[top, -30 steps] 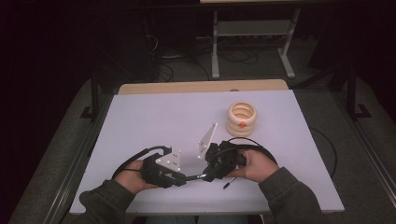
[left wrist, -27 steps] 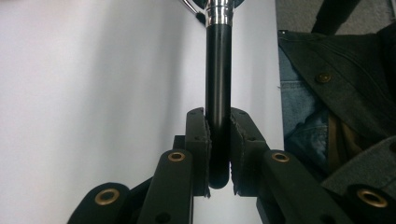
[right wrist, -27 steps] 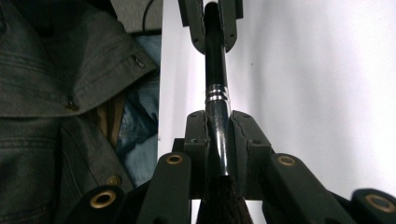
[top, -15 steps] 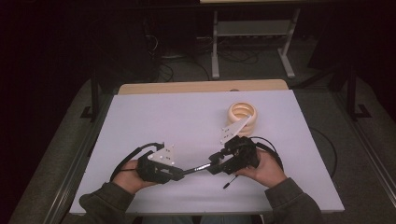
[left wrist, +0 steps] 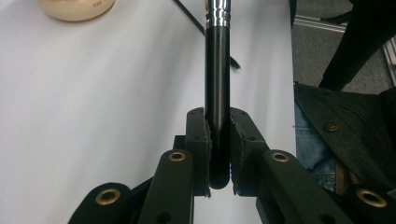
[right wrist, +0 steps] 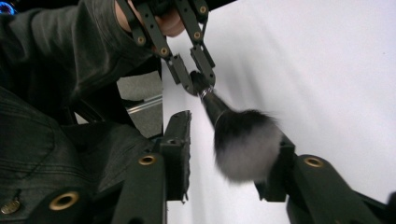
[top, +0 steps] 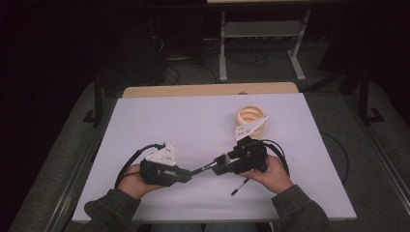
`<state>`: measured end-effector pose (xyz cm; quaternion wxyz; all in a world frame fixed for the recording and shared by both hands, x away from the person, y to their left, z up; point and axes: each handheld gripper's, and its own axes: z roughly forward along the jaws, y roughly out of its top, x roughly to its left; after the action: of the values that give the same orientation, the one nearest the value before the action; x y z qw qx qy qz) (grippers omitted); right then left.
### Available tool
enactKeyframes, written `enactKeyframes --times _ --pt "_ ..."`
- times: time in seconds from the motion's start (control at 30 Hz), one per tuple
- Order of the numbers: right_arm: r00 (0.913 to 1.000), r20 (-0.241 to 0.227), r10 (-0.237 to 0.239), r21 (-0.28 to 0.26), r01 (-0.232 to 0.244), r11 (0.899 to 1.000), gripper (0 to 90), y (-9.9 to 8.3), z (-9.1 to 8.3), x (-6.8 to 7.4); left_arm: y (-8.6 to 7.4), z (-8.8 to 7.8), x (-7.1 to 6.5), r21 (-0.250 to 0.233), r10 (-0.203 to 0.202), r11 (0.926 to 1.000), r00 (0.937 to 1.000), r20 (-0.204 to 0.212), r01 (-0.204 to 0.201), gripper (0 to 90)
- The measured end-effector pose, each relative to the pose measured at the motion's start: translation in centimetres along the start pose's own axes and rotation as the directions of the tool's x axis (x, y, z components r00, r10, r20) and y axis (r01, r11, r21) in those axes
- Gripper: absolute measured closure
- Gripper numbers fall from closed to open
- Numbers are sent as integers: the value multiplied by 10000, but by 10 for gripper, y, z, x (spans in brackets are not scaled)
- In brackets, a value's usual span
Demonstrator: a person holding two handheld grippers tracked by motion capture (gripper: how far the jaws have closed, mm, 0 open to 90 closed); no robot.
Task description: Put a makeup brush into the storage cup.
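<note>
Low over the white table, near its front edge, our left gripper clamps the black handle of a silver-ferruled makeup brush pointing toward two o'clock, its fluffy head lying between the right gripper's half-open, just-closing jaws, touching one jaw only.

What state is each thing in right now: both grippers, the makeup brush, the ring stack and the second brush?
Left gripper: jaws shut on the makeup brush handle.
Right gripper: jaws open, just closing, bristles between them.
Makeup brush: held off the table, spanning both grippers.
Ring stack: upright on the table, untouched.
Second brush: lying on the table by the right hand.
</note>
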<state>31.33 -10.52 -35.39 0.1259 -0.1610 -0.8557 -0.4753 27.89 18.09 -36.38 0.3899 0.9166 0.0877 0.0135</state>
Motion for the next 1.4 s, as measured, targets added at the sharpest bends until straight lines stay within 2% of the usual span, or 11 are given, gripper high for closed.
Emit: enactKeyframes --times 0.13,0.27,0.43,0.53,0.73,0.87,1.0,1.03,1.07,1.17,1.4 --pt "9997 -162 172 247 -168 9996 753 1 5 0 -1 4 -2 208 165 9996 9999 -17 -164 793" --pt "9992 -357 201 647 -177 9977 771 5 8 1 -2 8 -2 526 108 9986 9999 70 -112 782" --pt "9987 89 -506 1633 484 9854 772 17 15 9 0 13 -5 691 39 9976 10000 9 -39 674" --pt "9931 398 -1107 2209 993 9702 772 25 18 14 4 15 -8 783 180 9968 9998 82 -186 696" --pt "9893 448 -1389 2505 1235 9602 772 39 17 21 6 16 -8 854 390 9956 9992 106 -397 781" --pt "9861 480 -1592 2387 1435 9604 772 40 18 23 5 17 -8 834 283 9961 9994 185 -297 792" --pt "9893 481 -1379 2033 1255 9710 761 35 17 22 5 16 -7 796 236 9965 9996 135 -246 795" --pt "9889 462 -1416 1867 1307 9737 742 33 17 21 5 16 -8 749 214 9970 9998 57 -217 795" --pt "9890 546 -1376 1722 1264 9769 649 31 15 20 5 16 -8 674 169 9976 9999 -1 -169 796" --pt "9929 684 -972 1007 900 9908 570 22 12 18 5 15 -7 362 -25 9993 10000 -89 28 796" --pt "9970 642 -425 355 402 9986 573 10 14 13 8 13 -1 8 -349 9994 9992 -214 349 796"
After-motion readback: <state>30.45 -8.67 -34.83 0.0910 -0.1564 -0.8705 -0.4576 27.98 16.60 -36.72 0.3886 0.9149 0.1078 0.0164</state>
